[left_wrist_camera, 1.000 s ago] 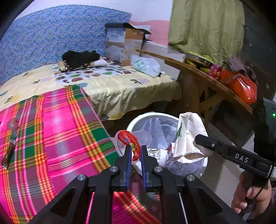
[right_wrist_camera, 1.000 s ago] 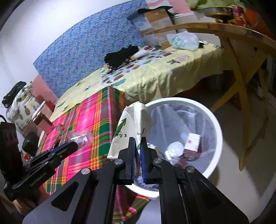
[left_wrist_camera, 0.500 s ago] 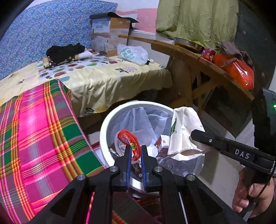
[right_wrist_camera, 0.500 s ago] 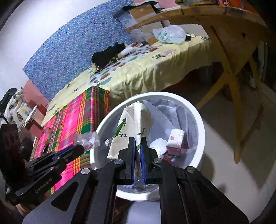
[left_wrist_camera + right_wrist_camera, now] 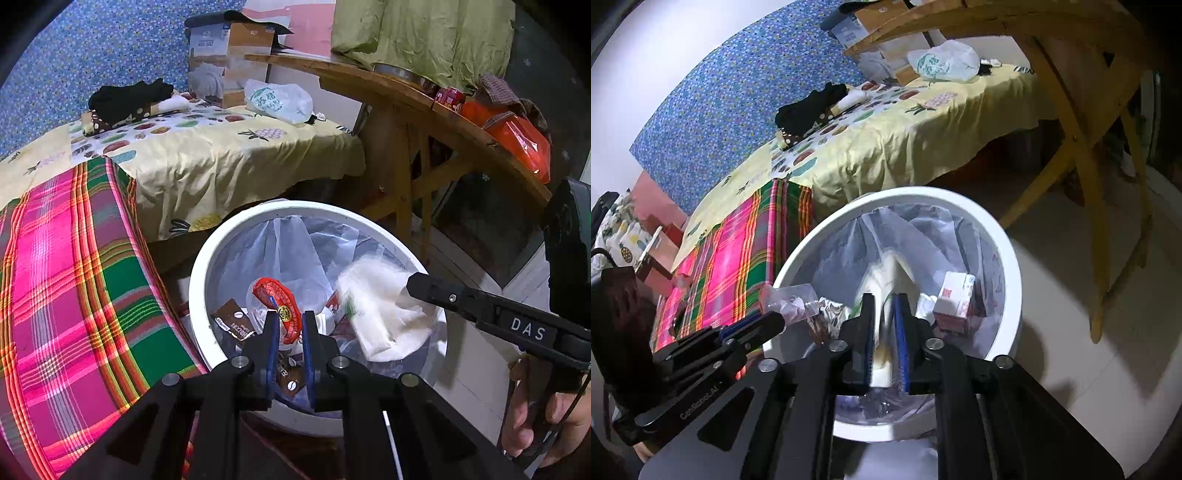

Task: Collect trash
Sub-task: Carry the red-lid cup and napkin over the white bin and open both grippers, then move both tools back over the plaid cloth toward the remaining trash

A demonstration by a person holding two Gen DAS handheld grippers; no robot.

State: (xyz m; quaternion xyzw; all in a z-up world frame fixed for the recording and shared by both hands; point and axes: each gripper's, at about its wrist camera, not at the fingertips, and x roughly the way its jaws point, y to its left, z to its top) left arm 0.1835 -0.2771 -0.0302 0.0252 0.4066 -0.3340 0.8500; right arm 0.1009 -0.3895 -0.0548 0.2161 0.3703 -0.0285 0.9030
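Note:
A white round trash bin (image 5: pixel 258 218) with a clear liner stands on the floor beside the bed; it also shows in the right wrist view (image 5: pixel 1008 258). My left gripper (image 5: pixel 287 325) hangs over the bin, its jaws slightly parted around a clear plastic wrapper with a red label (image 5: pixel 279 299). My right gripper (image 5: pixel 884 321) is over the bin too, jaws slightly parted, with a blurred white paper bag (image 5: pixel 892 277) between them. The bag shows in the left wrist view (image 5: pixel 380 314) at my right gripper's tip. Brown sachets (image 5: pixel 234 323) and a small carton (image 5: pixel 955 299) lie in the bin.
A bed with a pink and green plaid cloth (image 5: pixel 74 288) and a yellow fruit-print sheet (image 5: pixel 221 147) lies to the left. A wooden table (image 5: pixel 406 110) with an orange bag (image 5: pixel 517 136) stands behind the bin. A cardboard box (image 5: pixel 229 55) and plastic bag (image 5: pixel 277 99) sit on the bed.
Both grippers moved from beside the bed to over the bin and lowered. Their jaws have parted a little. The white paper bag now blurs and hangs lower in the bin.

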